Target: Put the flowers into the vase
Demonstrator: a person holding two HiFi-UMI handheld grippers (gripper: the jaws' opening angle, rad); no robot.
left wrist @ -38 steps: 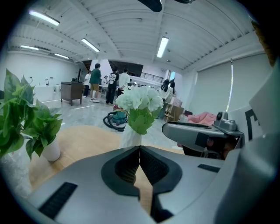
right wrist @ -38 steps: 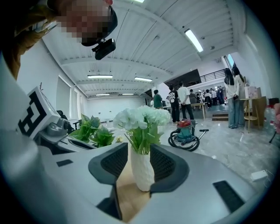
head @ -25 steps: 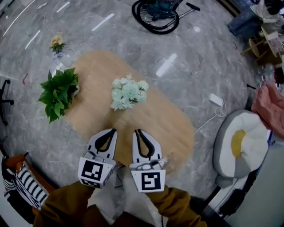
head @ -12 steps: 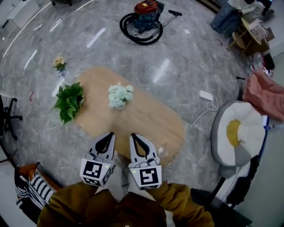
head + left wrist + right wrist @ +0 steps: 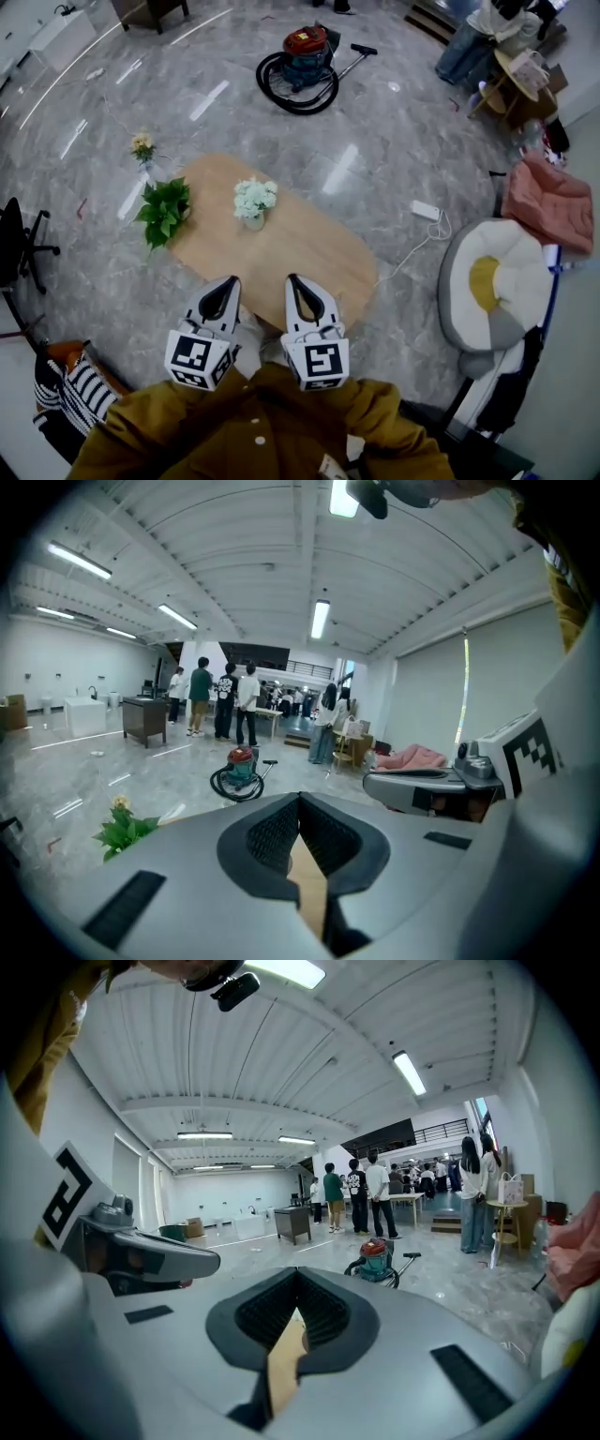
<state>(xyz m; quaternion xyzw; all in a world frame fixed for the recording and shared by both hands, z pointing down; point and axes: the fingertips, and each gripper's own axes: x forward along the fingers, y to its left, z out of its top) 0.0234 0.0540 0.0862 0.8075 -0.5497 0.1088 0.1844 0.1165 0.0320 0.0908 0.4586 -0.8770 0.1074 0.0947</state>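
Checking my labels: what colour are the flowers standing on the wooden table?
Pale greenish white flowers, best seen in the head view.

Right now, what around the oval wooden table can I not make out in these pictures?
- Head view: the small vase is mostly covered by its pale green flowers; stems too small to count.
- Both gripper views: grey jaws hide those flowers; only a strip of oval wooden table shows.
- Head view: the green leafy plant covers its own pot.

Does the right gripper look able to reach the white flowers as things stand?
Probably not yet: right gripper, shut, sits near the body; white flowers stand far along the table, path unobstructed.
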